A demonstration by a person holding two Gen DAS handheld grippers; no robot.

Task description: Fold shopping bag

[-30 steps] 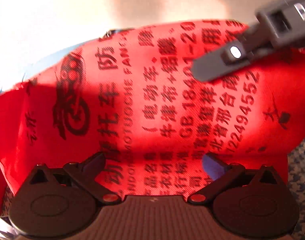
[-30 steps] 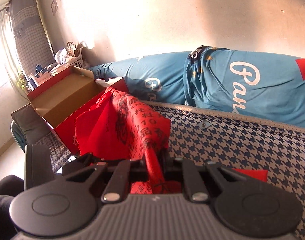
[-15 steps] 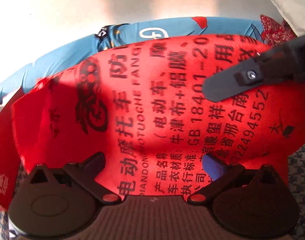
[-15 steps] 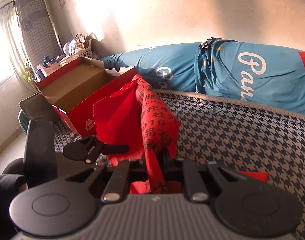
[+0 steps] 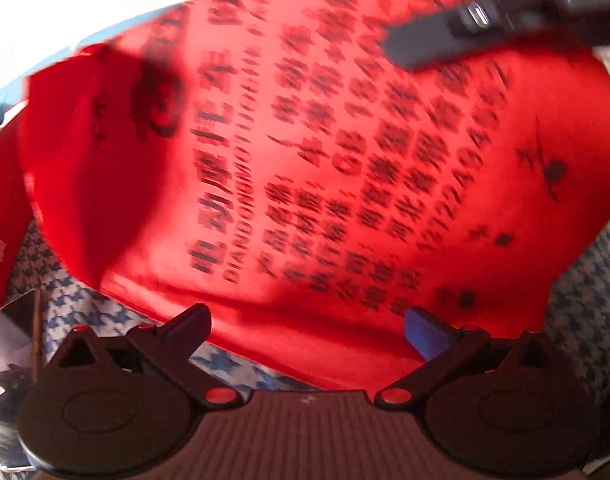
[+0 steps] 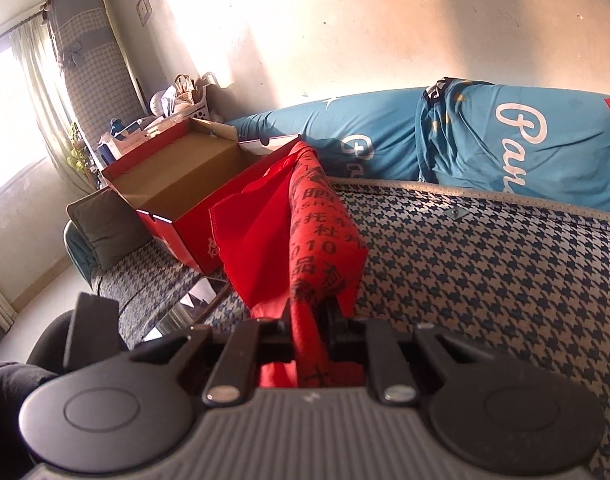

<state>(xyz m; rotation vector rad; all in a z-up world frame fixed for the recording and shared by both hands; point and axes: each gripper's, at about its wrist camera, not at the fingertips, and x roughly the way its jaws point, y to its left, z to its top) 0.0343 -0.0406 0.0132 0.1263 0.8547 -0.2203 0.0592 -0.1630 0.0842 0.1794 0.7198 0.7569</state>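
Observation:
The red shopping bag [image 5: 313,152] with black Chinese print fills the left wrist view, blurred by motion, hanging above the houndstooth cushion. My left gripper [image 5: 305,320] is open, its fingers spread wide below the bag's lower edge, holding nothing. My right gripper [image 6: 311,320] is shut on a bunched edge of the bag [image 6: 317,236], which rises from the jaws as a tall fold. The right gripper's finger also shows at the top right of the left wrist view [image 5: 445,36], clamped on the bag.
A houndstooth sofa cushion [image 6: 485,280] lies under the bag. An open red cardboard box [image 6: 185,184] stands at the back left. Blue printed fabric [image 6: 485,136] lies along the wall behind. A grey pillow [image 6: 105,228] sits left of the box.
The bag has swung up and away from the left gripper, so the cushion now shows under its lower edge. The right gripper still grips the same fold.

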